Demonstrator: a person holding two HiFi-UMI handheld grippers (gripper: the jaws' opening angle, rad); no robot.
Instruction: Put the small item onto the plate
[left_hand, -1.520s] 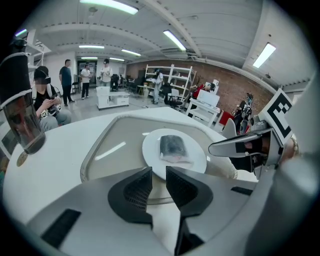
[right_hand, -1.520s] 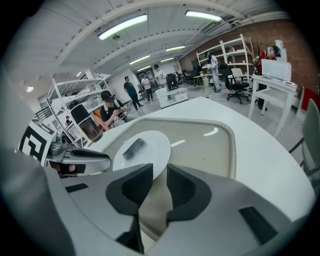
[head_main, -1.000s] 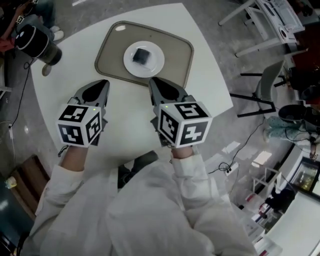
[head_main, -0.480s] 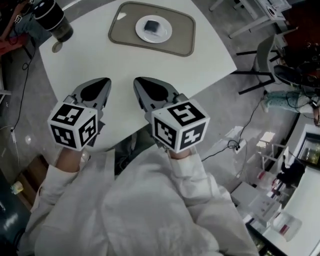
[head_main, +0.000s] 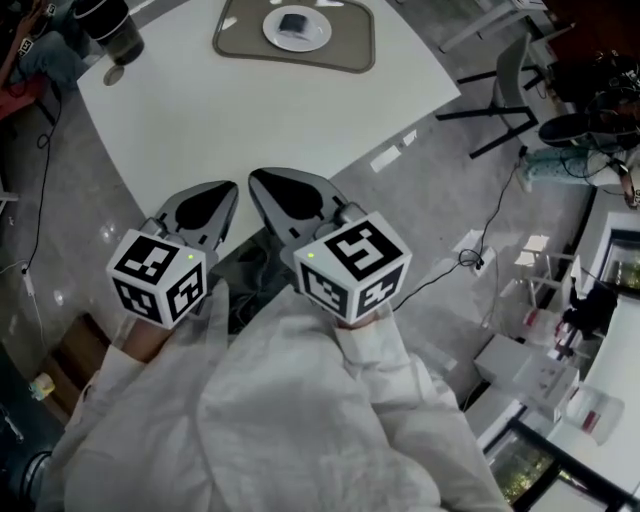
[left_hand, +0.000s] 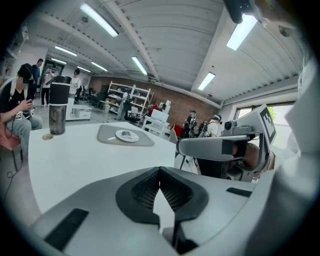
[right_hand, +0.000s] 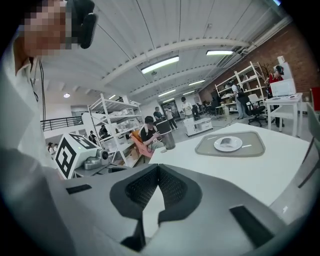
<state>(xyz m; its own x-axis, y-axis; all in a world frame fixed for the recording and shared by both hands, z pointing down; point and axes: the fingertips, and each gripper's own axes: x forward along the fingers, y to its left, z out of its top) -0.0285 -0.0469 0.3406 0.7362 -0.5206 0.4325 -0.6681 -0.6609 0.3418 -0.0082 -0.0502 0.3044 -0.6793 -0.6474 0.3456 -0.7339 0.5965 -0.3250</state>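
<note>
1. the task looks finished: the small item (head_main: 295, 22), a dark squarish block, lies on the plate (head_main: 320, 40) at the far side of the table (head_main: 250, 110). i see nothing else waiting to be placed.
2. the left gripper (head_main: 222, 194) has its jaws pressed together with nothing between them; its own view shows the ribbed pads meeting along one line.
3. the right gripper (head_main: 262, 182) is likewise closed and empty. both hang by the table's near edge, well apart from the plate, close to the person's white sleeves (head_main: 300, 420).
4. the plate is round, white and smooth. it sits mid-way on a flat grey-beige tray (head_main: 352, 48) with rounded corners and a low raised rim.
5. the table top is plain white, matte and rounded at the corners. a dark cylindrical tumbler (head_main: 110, 25) stands near its far left edge, apart from the tray.
6. the grippers are grey moulded shells with black cross-hatched pads, each carrying a hard-edged cube of black-and-white markers.
</note>
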